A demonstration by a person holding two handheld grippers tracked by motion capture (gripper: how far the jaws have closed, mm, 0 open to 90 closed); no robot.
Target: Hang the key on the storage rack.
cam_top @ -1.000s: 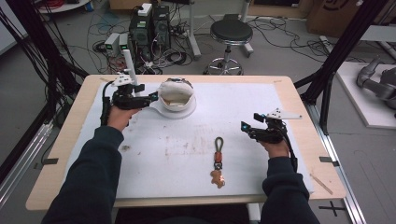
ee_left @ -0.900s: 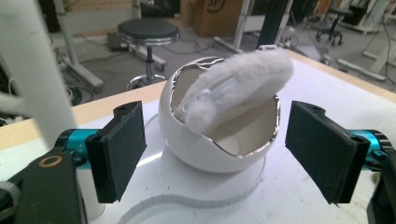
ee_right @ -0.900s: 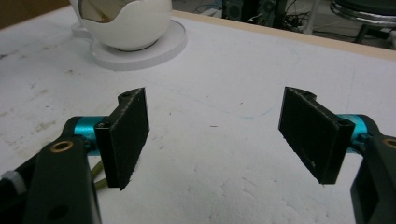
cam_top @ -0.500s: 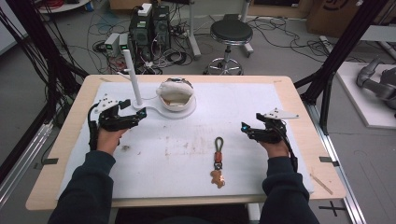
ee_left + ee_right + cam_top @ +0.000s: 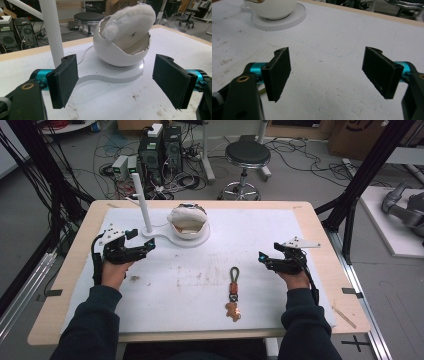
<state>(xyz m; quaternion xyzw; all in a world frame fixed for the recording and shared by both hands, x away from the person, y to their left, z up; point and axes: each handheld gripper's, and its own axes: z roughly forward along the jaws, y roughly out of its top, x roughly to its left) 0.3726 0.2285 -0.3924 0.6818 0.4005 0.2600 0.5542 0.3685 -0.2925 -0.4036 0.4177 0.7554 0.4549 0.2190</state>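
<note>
Two grippers, both empty, both with jaws spread wide. My left gripper (image 5: 142, 247) sits near the far left of the worktop (image 5: 310, 215), pointed at the white egg-shaped bowl (image 5: 120, 53) that stands on a round white base (image 5: 112, 78), with a tall white post (image 5: 52, 32) rising from the same base just to its left. A white plush toy (image 5: 130, 23) lies tilted in the bowl's opening, its upper part poking above the rim. My right gripper (image 5: 267, 261) rests near the right edge, well apart from the bowl. A leather keychain (image 5: 233, 292) lies on the white mat between my hands, closer to the right one, untouched.

I judge the step in hand to be reaching for the plush with the left gripper. To do it well, I would come in above the bowl's rim, not at its wall, so the jaws straddle the soft body instead of knocking the shell. The post stands close on the approach side; I would keep the near jaw clear of it by angling in from the open mat. Close on the thickest part of the plush, since a pinch on loose fluff may slip, then lift straight up so the bowl stays seated. The right gripper could steady the base if the bowl rocks.
</note>
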